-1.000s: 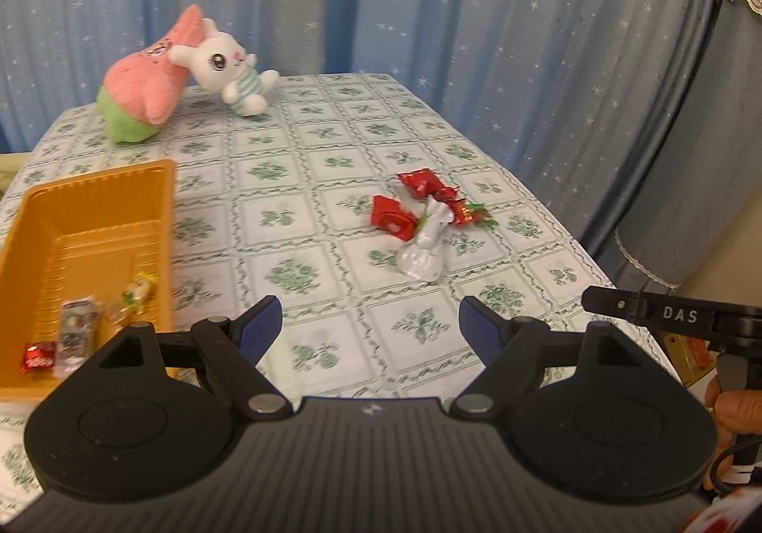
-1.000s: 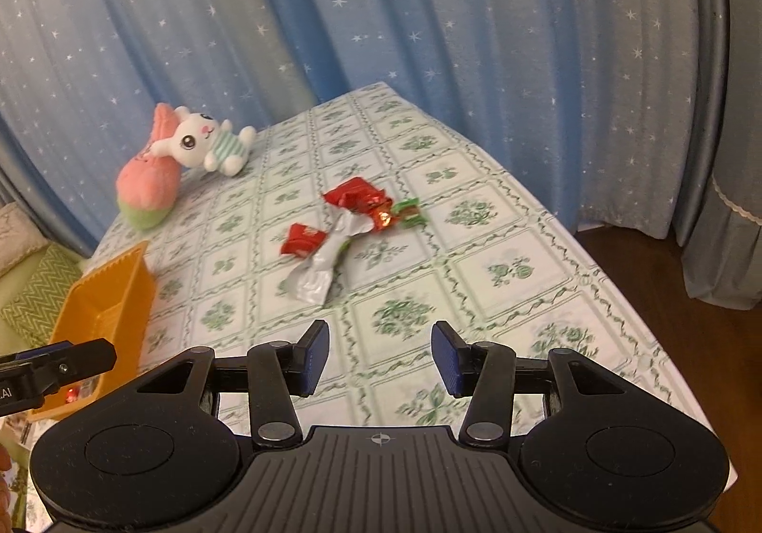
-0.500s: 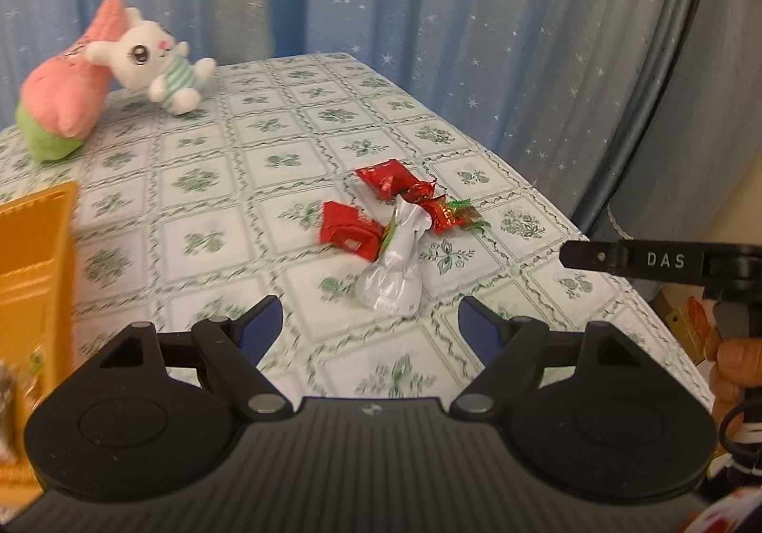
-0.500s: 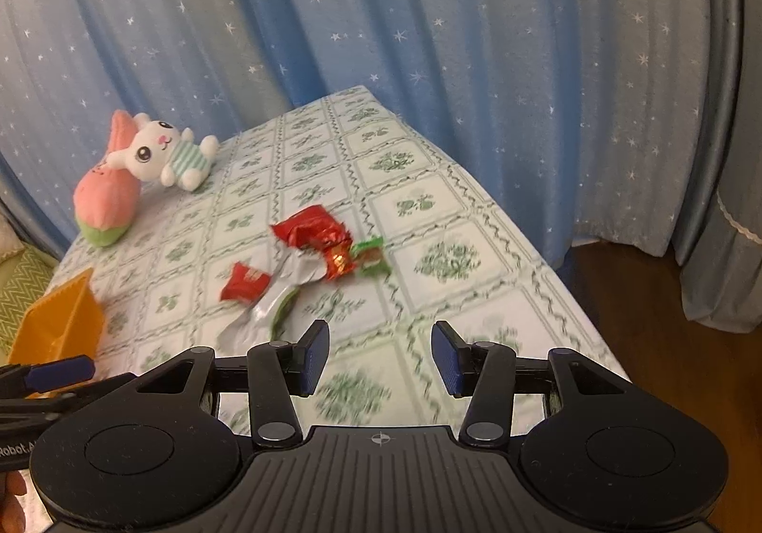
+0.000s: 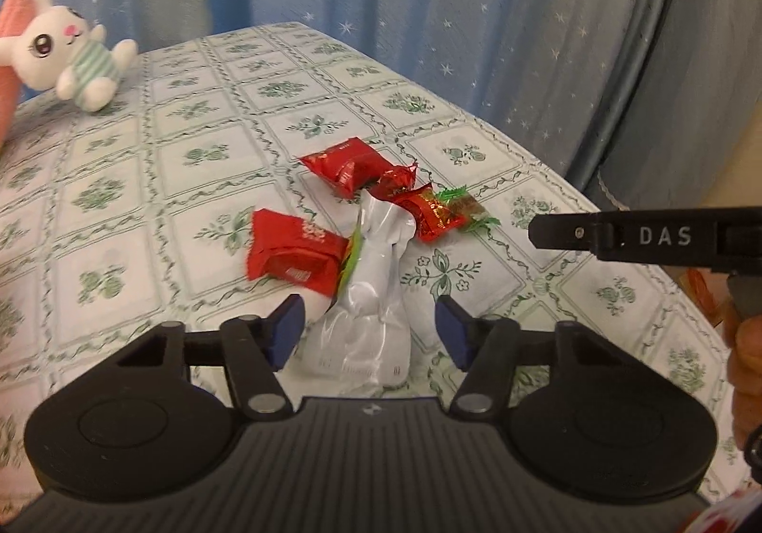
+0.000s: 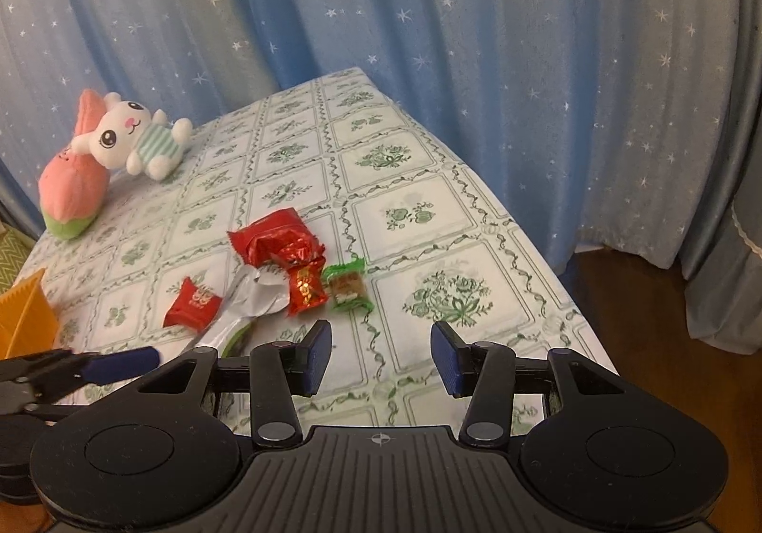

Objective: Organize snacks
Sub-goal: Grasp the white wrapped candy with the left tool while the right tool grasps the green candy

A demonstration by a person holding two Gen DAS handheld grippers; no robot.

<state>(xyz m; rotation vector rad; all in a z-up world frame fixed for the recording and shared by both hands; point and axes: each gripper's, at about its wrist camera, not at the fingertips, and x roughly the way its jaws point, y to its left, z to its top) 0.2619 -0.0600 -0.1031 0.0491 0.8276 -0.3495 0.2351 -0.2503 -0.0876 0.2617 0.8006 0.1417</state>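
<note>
A: Where is the left hand-held gripper [image 5: 365, 332]?
B: Low over the surface [image 5: 200, 114], jaws spread wide, with the silver-white packet [image 5: 369, 323] lying between the two blue pads. Neither pad visibly touches it; nothing is gripped.

A: And the right hand-held gripper [image 6: 381, 357]?
B: Also spread wide and holding nothing, above bare cloth near the surface's right edge. The snacks lie just ahead and to its left.

A: What sits around that packet?
B: A flat red packet [image 5: 291, 253] touches its left side. At its far end lie a larger red packet [image 5: 350, 166], a small red-and-gold candy [image 5: 426, 213] and a green-wrapped candy [image 5: 469, 211], all bunched together, touching or nearly so. From the left wrist view, the right tool's black finger marked "DAS" reaches in from the right, off to the side of the pile.

A: Anything else on the surface?
B: A white plush rabbit [image 6: 138, 137] leans on a pink plush [image 6: 71, 185] at the far left corner, well apart from the snacks. Blue star-patterned curtains [image 6: 428, 9] hang behind.

A: Any container?
B: Only a corner of an orange tray [image 6: 24, 318] shows at the left edge of the right wrist view; its inside is out of sight.
</note>
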